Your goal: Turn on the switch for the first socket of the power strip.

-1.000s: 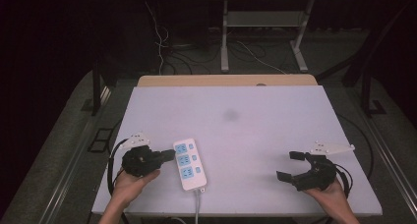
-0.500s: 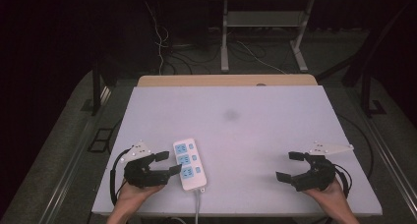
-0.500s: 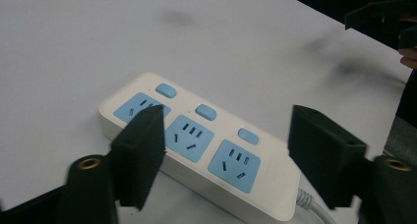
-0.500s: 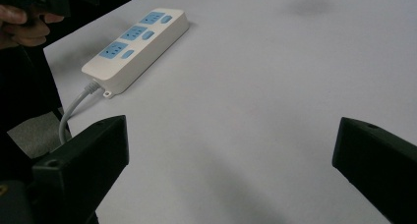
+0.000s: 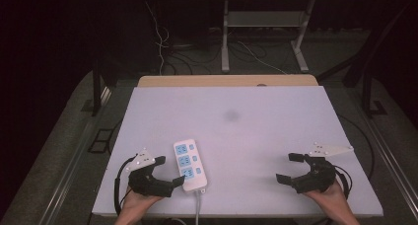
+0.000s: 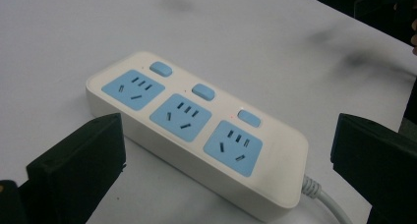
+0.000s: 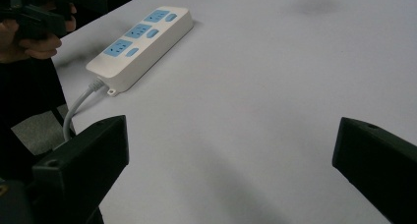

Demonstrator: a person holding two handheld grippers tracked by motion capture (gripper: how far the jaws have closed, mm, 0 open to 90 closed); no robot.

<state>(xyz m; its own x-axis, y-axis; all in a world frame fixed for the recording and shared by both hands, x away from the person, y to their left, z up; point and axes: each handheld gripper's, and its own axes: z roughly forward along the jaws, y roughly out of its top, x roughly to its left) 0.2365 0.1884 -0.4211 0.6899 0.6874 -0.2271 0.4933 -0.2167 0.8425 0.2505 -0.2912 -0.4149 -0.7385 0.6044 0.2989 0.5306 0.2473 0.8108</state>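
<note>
A white power strip [image 5: 190, 165] with three blue sockets and three blue switches lies near the front left of the table. Its cord [image 5: 198, 205] runs over the front edge. My left gripper [image 5: 169, 170] is open just left of the strip, one jaw tip close to its near corner. In the left gripper view the strip [image 6: 196, 130] lies between and just beyond the spread jaws of the left gripper [image 6: 228, 135]. My right gripper [image 5: 286, 168] is open over bare table at the front right, and the strip [image 7: 142, 40] lies far off in its view.
The white table [image 5: 236, 87] has a dark smudge [image 5: 230, 115] near its middle. A wooden board [image 5: 226, 80] runs along the far edge. Desk legs and loose cables [image 5: 246, 47] stand on the dark floor beyond. The other hand [image 7: 34, 25] appears at the right gripper view's top left.
My left gripper has opened its jaws and swung toward the power strip's near end. The right gripper and the strip have stayed in place.
</note>
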